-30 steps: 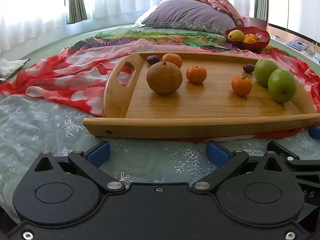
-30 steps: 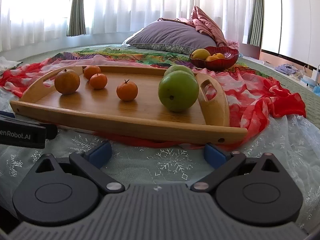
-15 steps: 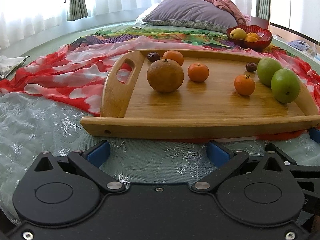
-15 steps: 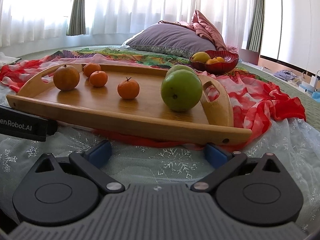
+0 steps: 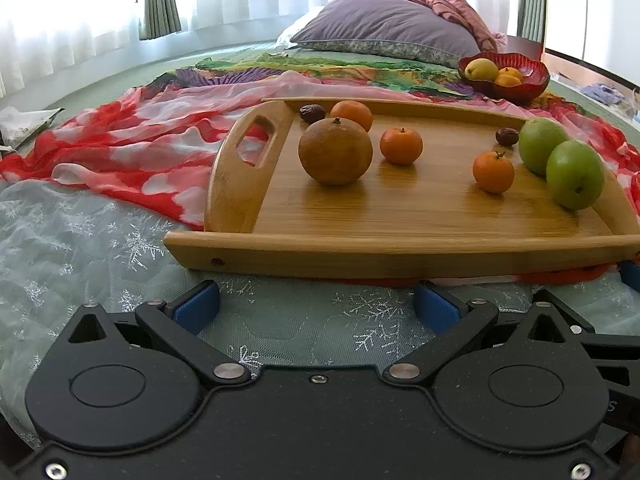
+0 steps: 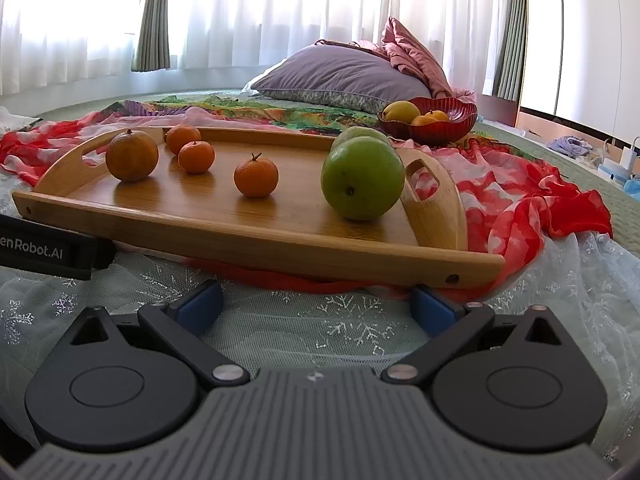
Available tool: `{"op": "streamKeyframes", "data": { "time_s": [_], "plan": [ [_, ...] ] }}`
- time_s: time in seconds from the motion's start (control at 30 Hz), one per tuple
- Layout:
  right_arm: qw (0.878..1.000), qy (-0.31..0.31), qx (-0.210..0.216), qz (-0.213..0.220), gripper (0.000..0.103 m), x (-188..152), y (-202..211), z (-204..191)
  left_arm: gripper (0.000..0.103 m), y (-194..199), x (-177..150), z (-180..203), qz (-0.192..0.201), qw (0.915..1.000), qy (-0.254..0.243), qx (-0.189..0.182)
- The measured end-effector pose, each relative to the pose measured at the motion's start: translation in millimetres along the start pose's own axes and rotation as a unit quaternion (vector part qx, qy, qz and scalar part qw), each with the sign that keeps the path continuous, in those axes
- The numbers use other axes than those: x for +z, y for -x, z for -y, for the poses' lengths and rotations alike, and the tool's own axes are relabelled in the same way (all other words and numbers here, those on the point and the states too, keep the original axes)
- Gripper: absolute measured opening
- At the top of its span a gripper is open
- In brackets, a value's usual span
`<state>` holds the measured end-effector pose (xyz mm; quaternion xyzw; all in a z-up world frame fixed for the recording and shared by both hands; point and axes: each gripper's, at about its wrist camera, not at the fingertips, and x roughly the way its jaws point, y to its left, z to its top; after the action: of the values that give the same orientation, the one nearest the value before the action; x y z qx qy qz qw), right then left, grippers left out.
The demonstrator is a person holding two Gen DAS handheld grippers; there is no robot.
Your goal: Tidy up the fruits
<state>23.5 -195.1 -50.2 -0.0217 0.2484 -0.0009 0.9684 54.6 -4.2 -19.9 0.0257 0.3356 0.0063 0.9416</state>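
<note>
I see the wooden tray (image 5: 400,220) lying on a red-and-white scarf (image 5: 132,152) spread over the bed, and I take it as my landmark. On the tray sit a large brownish orange (image 5: 335,151) near its left handle, a mandarin (image 5: 352,114) just behind that, a second mandarin (image 5: 401,145) toward the middle, a third mandarin (image 5: 493,171) further right, and two green apples (image 5: 575,174) touching each other by the right handle. Two dark dates (image 5: 312,112) lie along the far rim, one at the left corner, one beside the rear apple. Beyond the tray's far right corner stands a red bowl (image 6: 460,122) holding a yellow fruit (image 6: 401,111) and a few small orange ones. My left gripper (image 5: 316,304) and my right gripper (image 6: 316,304) both hang just short of the tray's near rim, jaws spread wide, holding nothing, over a lace cloth (image 6: 300,320) with snowflakes. The near half of the tray floor is bare wood, and the raised near rim stands between my fingers and the fruit. A grey pillow (image 6: 340,80) lies well behind the tray.
</note>
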Motion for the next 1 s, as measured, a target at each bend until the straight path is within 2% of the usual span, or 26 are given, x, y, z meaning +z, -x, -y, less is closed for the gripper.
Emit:
{"op": "streamKeyframes", "data": {
  "time_s": [1.0],
  "plan": [
    [1.000, -0.003, 0.001, -0.006, 0.103, 0.6, -2.0, 0.6, 0.103, -4.1, 2.2, 1.8, -0.013, 0.9999, 0.003, 0.008]
  ]
}}
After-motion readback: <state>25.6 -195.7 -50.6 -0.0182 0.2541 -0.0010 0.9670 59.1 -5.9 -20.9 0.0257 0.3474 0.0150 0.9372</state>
